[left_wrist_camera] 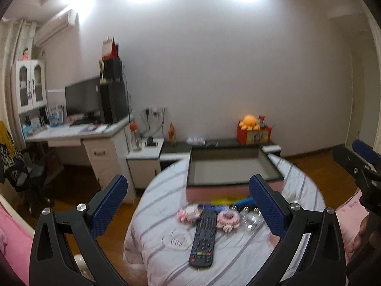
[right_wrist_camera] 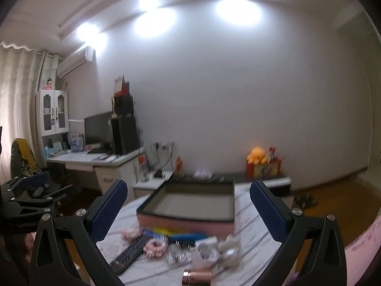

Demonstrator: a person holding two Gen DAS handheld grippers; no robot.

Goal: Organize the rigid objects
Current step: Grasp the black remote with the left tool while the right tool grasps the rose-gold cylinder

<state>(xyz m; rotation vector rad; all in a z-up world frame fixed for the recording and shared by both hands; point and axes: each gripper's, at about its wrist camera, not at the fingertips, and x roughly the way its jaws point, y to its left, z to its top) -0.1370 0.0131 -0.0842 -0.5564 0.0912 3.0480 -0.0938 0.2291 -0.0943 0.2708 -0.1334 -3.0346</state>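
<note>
Just before box, remote lies on bed, long axis toward left hand-held gripper, nearer one; jaws wide, empty. Right hand-held gripper likewise spread, hovering.

Black remote control: flat, buttons up, near table's front edge. Empty open box, pink-sided: toward back edge. Small items between, blurred.

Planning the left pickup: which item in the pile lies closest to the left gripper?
The black remote. It reaches furthest toward the open left gripper, while the pink pieces and comb sit by the box.
</note>
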